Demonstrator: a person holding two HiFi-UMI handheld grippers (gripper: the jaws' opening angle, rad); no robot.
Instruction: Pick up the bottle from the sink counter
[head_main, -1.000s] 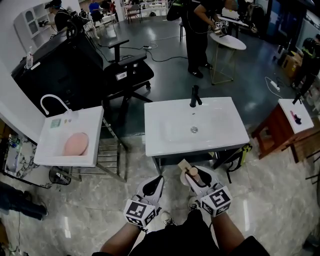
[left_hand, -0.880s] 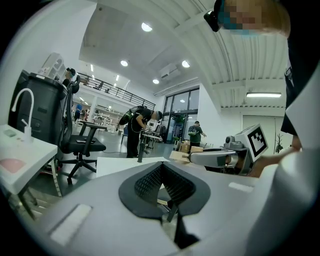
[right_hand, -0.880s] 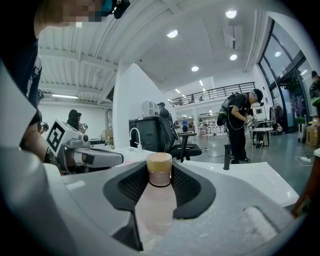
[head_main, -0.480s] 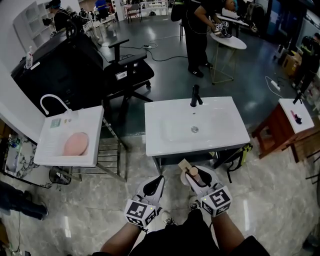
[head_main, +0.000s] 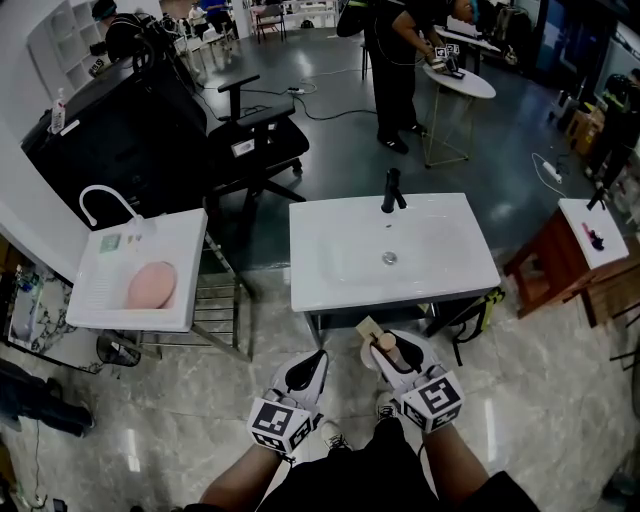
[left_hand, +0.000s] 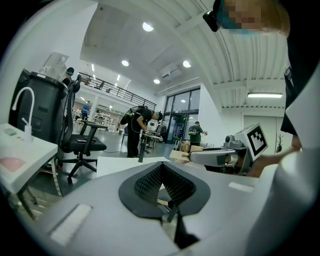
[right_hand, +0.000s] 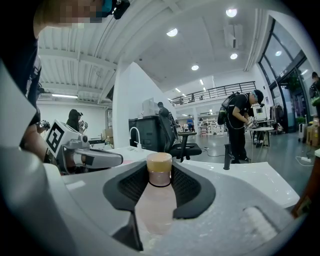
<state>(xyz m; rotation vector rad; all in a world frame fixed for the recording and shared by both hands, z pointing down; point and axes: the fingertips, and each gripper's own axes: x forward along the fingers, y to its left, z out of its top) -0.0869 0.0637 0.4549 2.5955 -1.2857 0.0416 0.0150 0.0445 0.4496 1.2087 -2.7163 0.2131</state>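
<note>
A pale pink bottle (right_hand: 158, 197) with a tan cap lies lengthwise between the jaws of my right gripper (right_hand: 160, 172), which is shut on it, cap pointing forward. In the head view the bottle (head_main: 391, 349) and right gripper (head_main: 397, 356) hover just in front of the white sink counter (head_main: 330, 285), below its front edge. My left gripper (head_main: 305, 372) is beside it on the left, level with it. Its ribbed pads (left_hand: 150, 181) meet at the tips with nothing between them. From the left gripper view, the right gripper (left_hand: 220, 158) shows off to the right.
A black faucet (head_main: 390, 190) stands at the sink's far edge. A smaller white basin (head_main: 110, 300) with a pink bowl is at left, a black office chair (head_main: 255, 145) behind it. A wooden stool (head_main: 550, 255) stands at right. A person works at a round table (head_main: 455, 80) farther back.
</note>
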